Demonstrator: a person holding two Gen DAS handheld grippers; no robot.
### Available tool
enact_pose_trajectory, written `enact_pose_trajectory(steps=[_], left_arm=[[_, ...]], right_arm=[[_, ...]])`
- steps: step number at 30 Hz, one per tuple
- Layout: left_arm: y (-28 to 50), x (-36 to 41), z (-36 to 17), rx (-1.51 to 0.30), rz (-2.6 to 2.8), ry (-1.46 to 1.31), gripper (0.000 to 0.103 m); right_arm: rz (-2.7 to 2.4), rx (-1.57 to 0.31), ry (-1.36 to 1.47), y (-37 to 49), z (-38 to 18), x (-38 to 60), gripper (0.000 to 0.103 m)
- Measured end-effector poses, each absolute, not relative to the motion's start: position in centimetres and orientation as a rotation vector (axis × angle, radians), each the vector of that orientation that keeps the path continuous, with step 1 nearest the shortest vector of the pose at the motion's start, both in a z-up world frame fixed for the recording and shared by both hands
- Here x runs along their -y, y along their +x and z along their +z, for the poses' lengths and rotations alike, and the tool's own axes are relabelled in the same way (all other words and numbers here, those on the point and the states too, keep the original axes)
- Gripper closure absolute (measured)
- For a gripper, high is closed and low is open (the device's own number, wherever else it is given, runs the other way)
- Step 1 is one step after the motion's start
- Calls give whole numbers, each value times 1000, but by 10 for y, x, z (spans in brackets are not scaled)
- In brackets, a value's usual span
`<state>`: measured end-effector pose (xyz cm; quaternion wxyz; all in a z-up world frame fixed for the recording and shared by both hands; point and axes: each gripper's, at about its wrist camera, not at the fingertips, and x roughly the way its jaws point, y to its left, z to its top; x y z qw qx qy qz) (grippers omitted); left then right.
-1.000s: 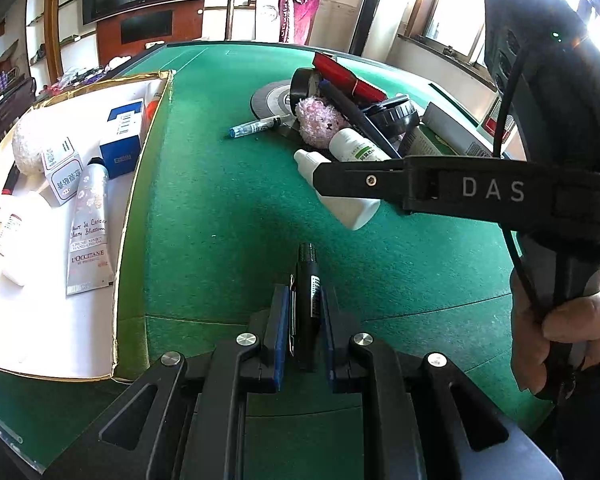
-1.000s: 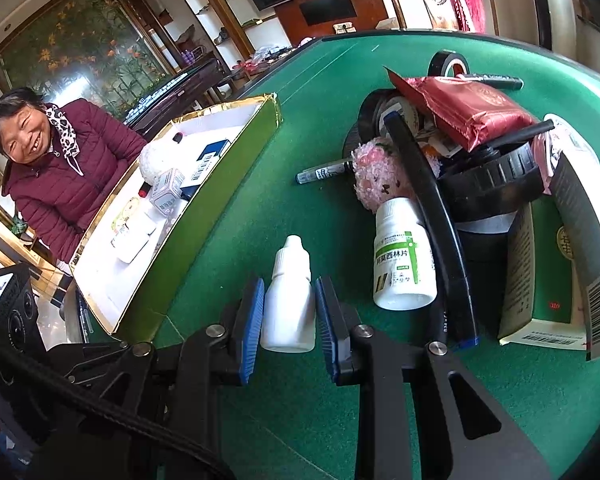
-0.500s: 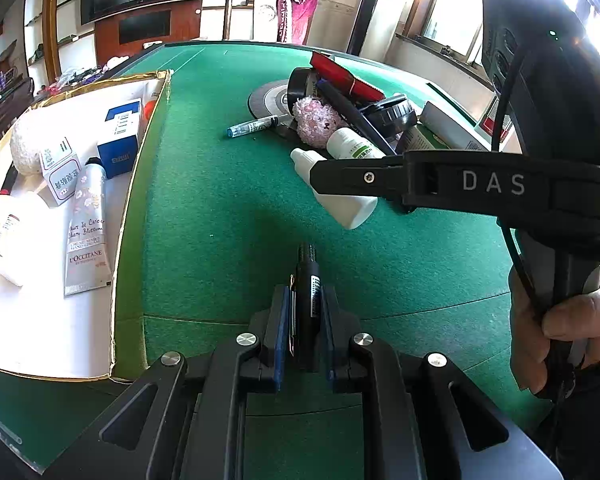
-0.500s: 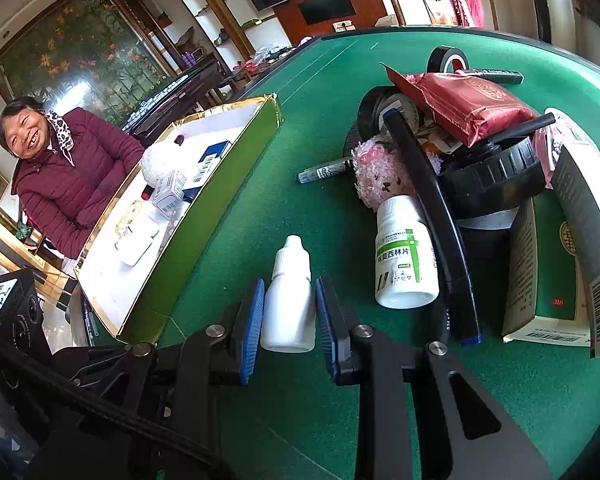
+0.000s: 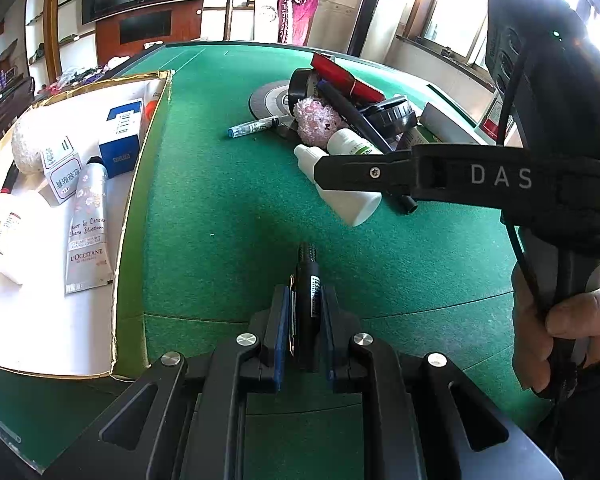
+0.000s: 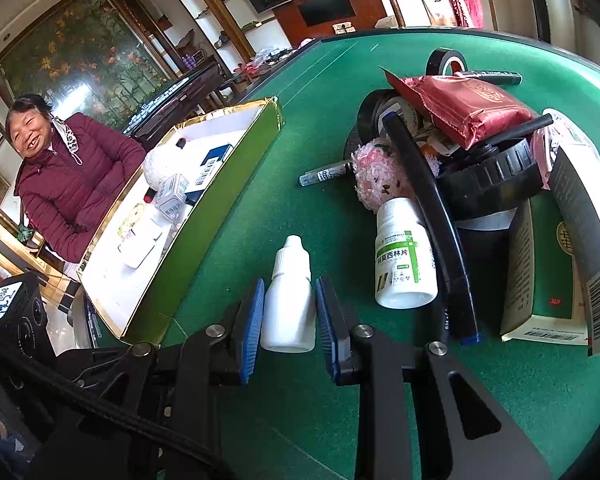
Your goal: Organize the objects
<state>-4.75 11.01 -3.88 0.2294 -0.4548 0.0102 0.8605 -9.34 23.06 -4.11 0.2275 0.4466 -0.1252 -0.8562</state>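
One tube point(image 5: 87, 227) in the box point(image 5: 129, 240) reads "L'OCCITANE".

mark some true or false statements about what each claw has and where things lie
1. The left claw is shut on a black pen. True.
2. The right claw straddles a red packet. False: a white dropper bottle lies between its fingers.
3. The hand cream tube lies in the box. True.
4. The pill bottle stands upright. False: it lies on its side.
5. The blue marker lies in the box. False: it lies on the green table.
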Motion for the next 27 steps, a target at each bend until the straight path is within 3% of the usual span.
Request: enact_pose_trajectory(steps=[27], left_arm=[[-40, -109, -32, -24, 2384, -1200, 91]], right_arm=[[-2355, 372, 1223, -91, -38, -233, 79]])
